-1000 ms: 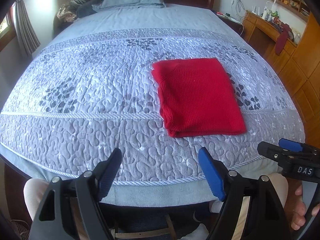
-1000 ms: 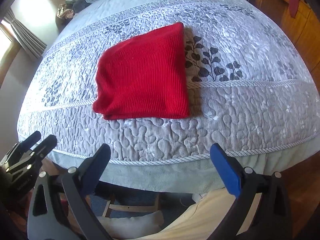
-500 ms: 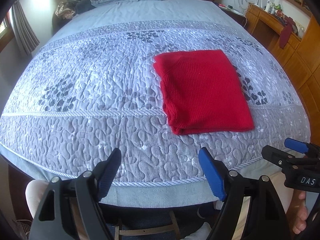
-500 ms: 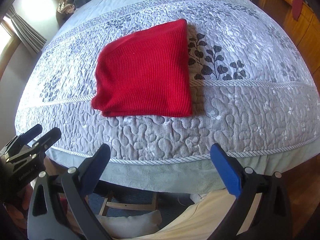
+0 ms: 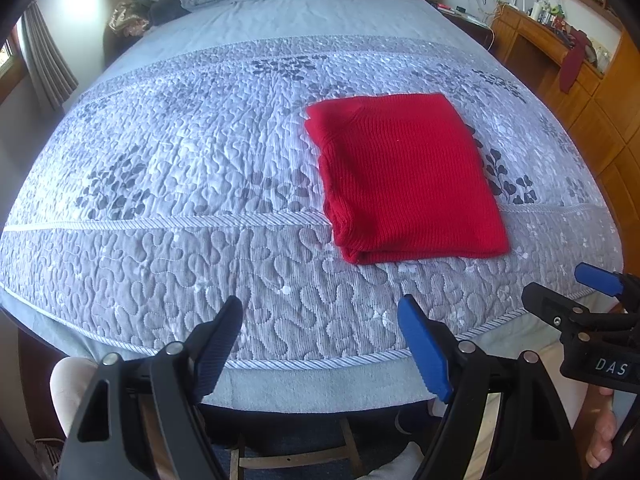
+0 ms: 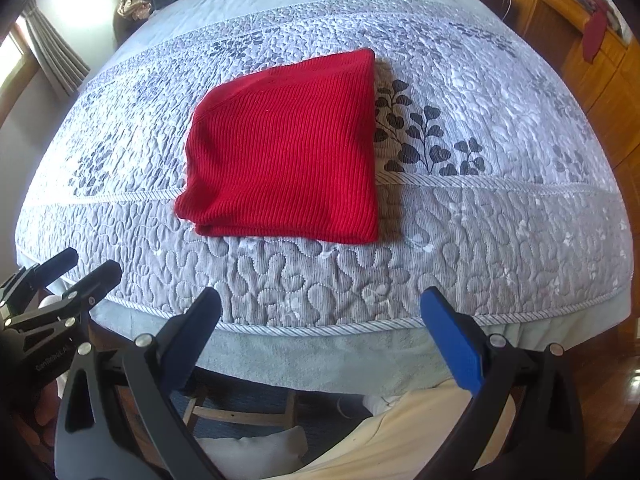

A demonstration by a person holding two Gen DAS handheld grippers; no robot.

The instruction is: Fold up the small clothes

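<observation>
Sweater, red ribbed knit, is seen folded into a rectangle, laid flat on the grey quilted bedspread nr the foot of the bed. L gripper and R gripper are held over the bed edge, well apart from it, jaws spread wide, nothing gripped.

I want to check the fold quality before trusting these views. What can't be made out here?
- Underside and inner layers of the red knit: both views, hidden by its top layer.
- Desk clutter: left wrist view, too small.
- Bedspread front drop: both views, hidden behind the grippers.
</observation>
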